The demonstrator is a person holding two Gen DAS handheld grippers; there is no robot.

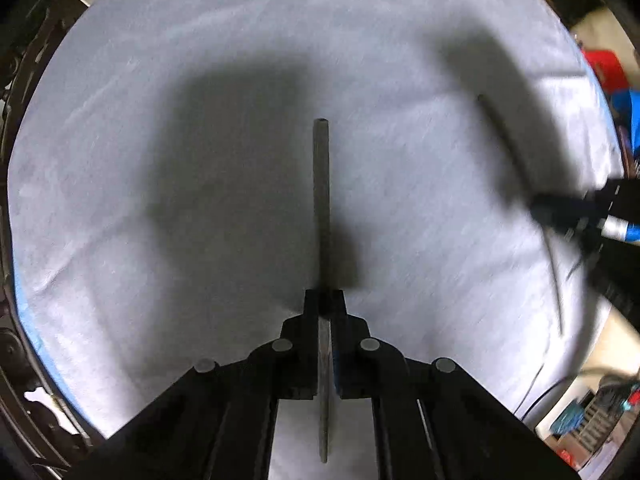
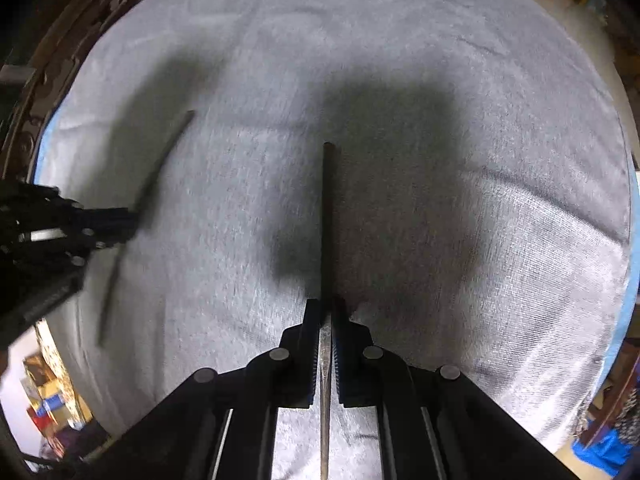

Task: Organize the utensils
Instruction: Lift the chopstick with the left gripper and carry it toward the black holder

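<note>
In the left wrist view my left gripper [image 1: 324, 300] is shut on a thin grey chopstick [image 1: 321, 200], which runs straight out from the jaws just above the cloth. In the right wrist view my right gripper [image 2: 327, 306] is shut on a darker chopstick [image 2: 327, 220], held the same way. Each view shows the other hand at its edge. The right gripper [image 1: 540, 206] clamps its chopstick [image 1: 508, 136] at the right. The left gripper [image 2: 128, 220] clamps its chopstick [image 2: 160, 164] at the left. Both sticks lie roughly parallel, side by side and apart.
A pale grey cloth [image 1: 200, 60] covers the table, with a blue edge [image 2: 628, 300] showing at its border. Cluttered boxes and red and blue items [image 1: 616, 88] lie beyond the table's edge. A dark cable [image 1: 536, 392] trails off the near right corner.
</note>
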